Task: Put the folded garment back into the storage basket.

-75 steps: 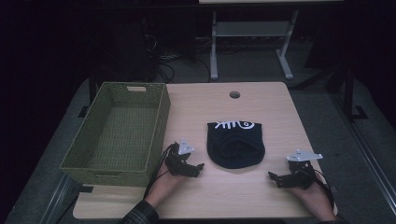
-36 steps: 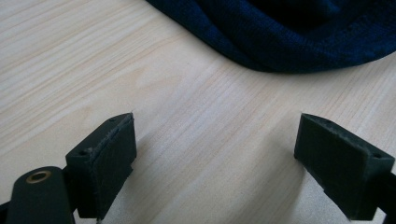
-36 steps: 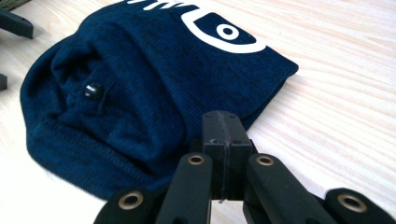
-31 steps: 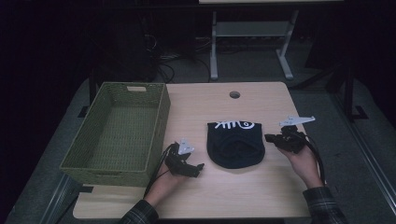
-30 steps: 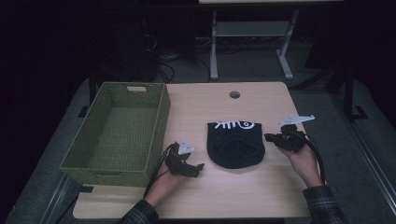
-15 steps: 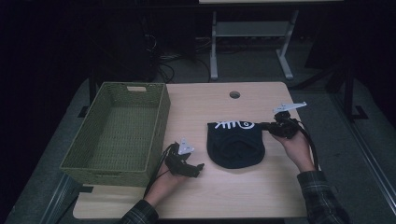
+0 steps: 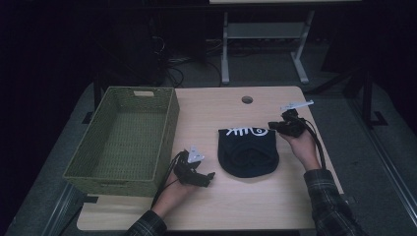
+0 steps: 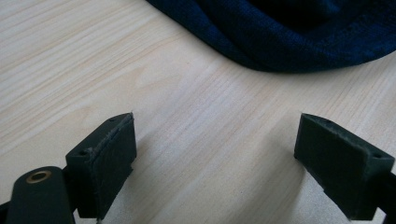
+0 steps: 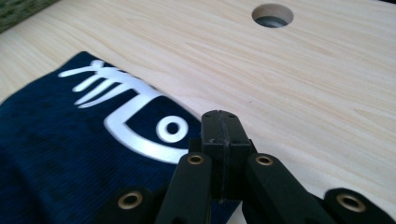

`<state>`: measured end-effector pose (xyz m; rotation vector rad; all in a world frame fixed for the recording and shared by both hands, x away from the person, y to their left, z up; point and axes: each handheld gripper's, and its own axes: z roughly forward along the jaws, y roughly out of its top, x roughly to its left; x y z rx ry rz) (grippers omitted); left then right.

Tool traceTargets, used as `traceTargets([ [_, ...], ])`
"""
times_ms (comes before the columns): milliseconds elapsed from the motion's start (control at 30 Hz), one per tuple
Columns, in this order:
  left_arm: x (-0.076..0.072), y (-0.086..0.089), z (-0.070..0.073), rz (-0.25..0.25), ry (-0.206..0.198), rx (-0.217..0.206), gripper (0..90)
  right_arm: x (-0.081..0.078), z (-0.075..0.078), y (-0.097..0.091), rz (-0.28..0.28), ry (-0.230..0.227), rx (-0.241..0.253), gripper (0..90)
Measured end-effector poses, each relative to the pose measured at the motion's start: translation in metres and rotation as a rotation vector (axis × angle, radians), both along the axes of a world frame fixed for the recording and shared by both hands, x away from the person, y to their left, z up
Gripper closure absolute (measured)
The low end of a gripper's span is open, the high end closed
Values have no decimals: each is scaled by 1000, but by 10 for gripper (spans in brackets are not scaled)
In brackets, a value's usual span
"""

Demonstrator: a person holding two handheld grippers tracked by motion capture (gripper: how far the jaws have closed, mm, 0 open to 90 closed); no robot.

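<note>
Right tool (image 7: 273, 126), jaws closed and empty, has slid up to the beanie's (image 7: 248, 152) upper-right corner, likely to grab it.

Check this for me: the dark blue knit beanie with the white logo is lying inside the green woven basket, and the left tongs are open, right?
Not quite. The dark blue knit beanie lies on the light wooden table, beside the green woven basket, as the high view shows. The left tongs are indeed open.

White unreadable logo on beanie (image 9: 56, 154)
</note>
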<state>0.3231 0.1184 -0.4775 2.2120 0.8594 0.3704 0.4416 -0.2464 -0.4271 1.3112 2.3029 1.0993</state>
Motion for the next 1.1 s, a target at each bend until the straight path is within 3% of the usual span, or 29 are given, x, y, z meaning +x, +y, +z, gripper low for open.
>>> traceTargets([
  [200, 0, 0, 0, 0, 1, 1, 119, 17, -11, 1, -24, 9, -14, 900],
  [467, 0, 0, 0, 0, 1, 2, 119, 24, -31, -1, -36, 64, -35, 900],
  [700, 0, 0, 0, 0, 0, 1, 119, 19, -31, -5, -20, 81, -48, 900],
  [1100, 0, 0, 0, 0, 1, 1, 119, 1, -30, -7, 16, 64, -73, 900],
])
